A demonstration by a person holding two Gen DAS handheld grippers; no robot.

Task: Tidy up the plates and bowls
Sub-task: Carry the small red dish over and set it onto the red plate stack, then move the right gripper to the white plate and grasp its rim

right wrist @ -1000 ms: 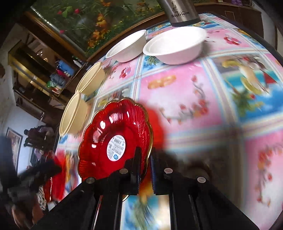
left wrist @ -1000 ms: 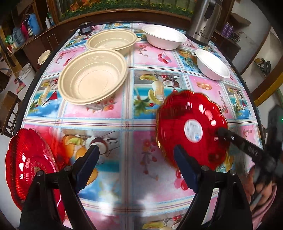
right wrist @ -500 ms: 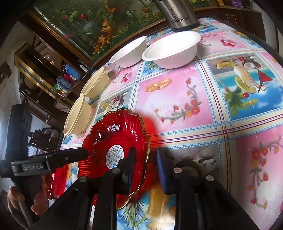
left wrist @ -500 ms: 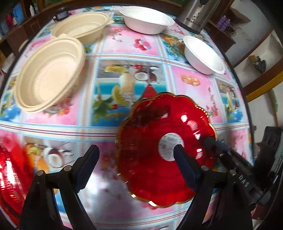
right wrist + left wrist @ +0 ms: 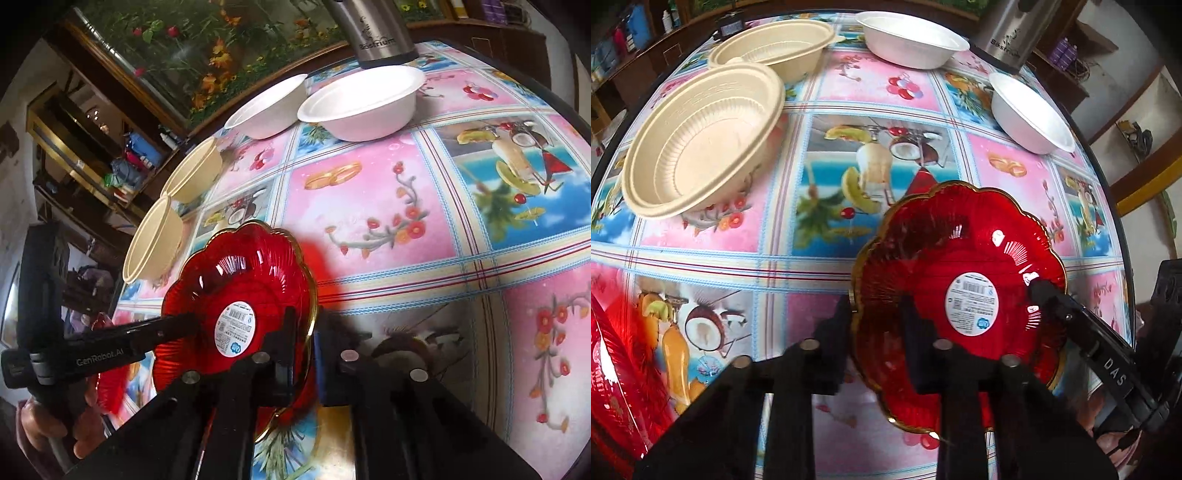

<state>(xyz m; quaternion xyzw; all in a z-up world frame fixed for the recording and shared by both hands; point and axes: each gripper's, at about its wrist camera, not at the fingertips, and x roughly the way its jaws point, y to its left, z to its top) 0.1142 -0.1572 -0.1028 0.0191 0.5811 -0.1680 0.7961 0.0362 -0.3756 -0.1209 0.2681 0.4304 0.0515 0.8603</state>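
Note:
A red scalloped plate point(image 5: 960, 240) with a gold rim and a white sticker is held tilted above the flowered tablecloth point(image 5: 849, 92). In the left wrist view my left gripper point(image 5: 875, 332) straddles the plate's left rim; its jaws are closing and the pads press on it. My right gripper point(image 5: 304, 339) is shut on the opposite rim of the same plate point(image 5: 240, 273). The right gripper's finger point(image 5: 1034, 286) reaches in from the right. A second red plate point(image 5: 613, 369) lies at the table's left edge.
Two beige ribbed bowls point(image 5: 698, 140) point(image 5: 775, 44) sit at the back left. Two white bowls point(image 5: 912, 37) point(image 5: 1030, 114) stand at the back right, beside a steel kettle point(image 5: 1008, 29). A hand point(image 5: 44, 428) holds the left gripper's handle.
My left gripper moved in over the red plate and went from wide open to shut on its left rim. The right gripper's jaws parted slightly, then shut on the rim again.

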